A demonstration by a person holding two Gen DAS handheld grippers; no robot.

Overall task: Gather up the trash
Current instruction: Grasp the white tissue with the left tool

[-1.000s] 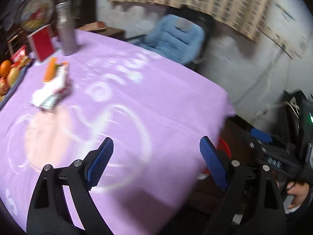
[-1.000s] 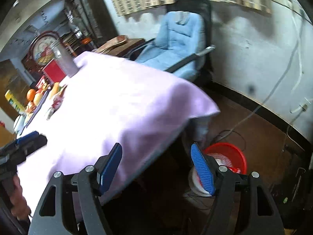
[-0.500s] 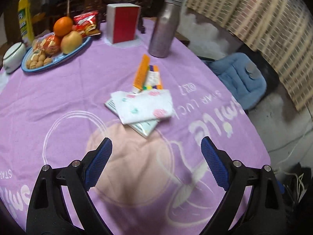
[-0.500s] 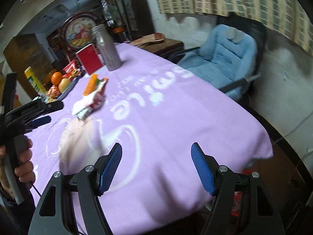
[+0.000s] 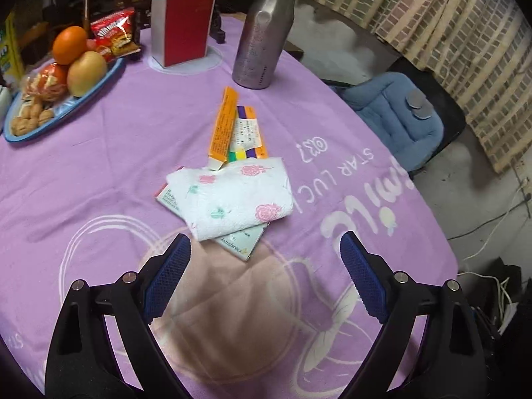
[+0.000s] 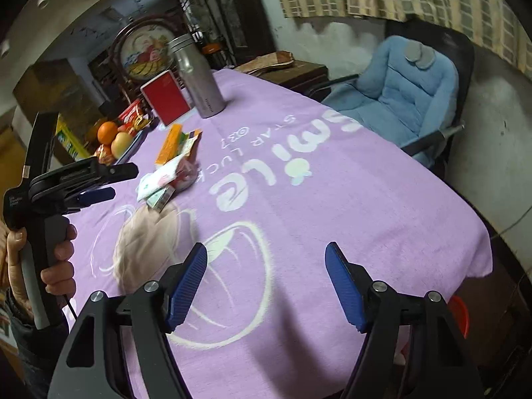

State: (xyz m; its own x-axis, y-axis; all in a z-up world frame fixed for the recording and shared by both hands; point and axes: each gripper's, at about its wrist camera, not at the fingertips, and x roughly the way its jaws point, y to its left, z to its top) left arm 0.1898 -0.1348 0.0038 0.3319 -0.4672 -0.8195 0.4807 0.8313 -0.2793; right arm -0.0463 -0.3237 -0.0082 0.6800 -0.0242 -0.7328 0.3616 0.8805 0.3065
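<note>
Tissue atop boxes, just ahead of wide-apart left gripper

On the table, near its middle: a folded napkin lying over a flat carton, with two long boxes side by side just behind, their near ends touching the napkin. Farther back, a metal bottle upright, a card box to its left, and a fruit plate at the far left edge with a snack packet behind it. Beyond the table's right edge, a padded chair; low beside the near right corner, a bin.
</note>
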